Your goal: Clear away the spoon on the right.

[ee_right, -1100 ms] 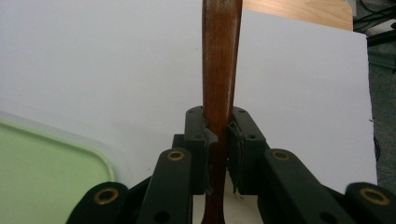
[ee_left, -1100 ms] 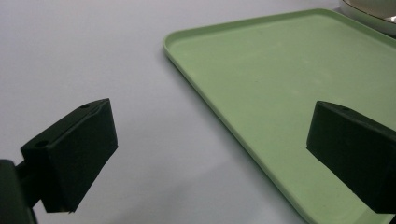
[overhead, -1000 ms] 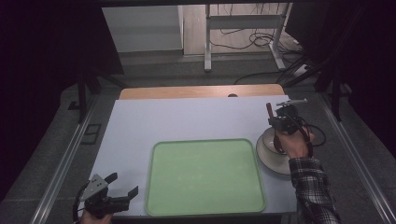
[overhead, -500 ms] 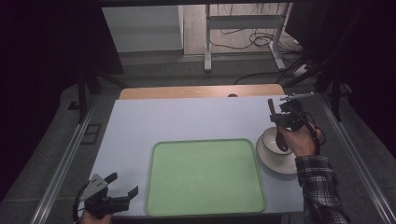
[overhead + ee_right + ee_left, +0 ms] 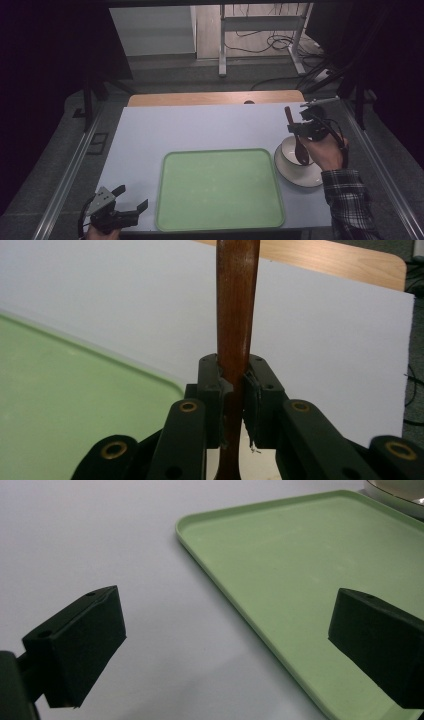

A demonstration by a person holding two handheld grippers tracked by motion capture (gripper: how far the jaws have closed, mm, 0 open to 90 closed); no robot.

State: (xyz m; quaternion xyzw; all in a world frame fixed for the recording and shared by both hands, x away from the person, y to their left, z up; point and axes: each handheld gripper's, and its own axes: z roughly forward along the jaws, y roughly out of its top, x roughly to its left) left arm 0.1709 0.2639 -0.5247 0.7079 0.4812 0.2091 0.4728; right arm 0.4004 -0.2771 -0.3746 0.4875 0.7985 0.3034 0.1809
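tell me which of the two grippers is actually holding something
The right gripper: its fingers are clamped on the brown wooden spoon above the white bowl. The left gripper is open by the green tray.

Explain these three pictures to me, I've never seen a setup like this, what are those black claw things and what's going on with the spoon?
A person sits at a table holding a hand-operated two-jaw gripper in each hand. The high view looks down from above; each of the other two comes from a camera riding on one gripper, looking along its black jaws. On the pale table lies a green tray, with a white bowl on a plate to its right. The right gripper is clamped on a brown wooden spoon, whose scoop end dips into the bowl. The left gripper rests open near the tray's left edge, holding nothing.
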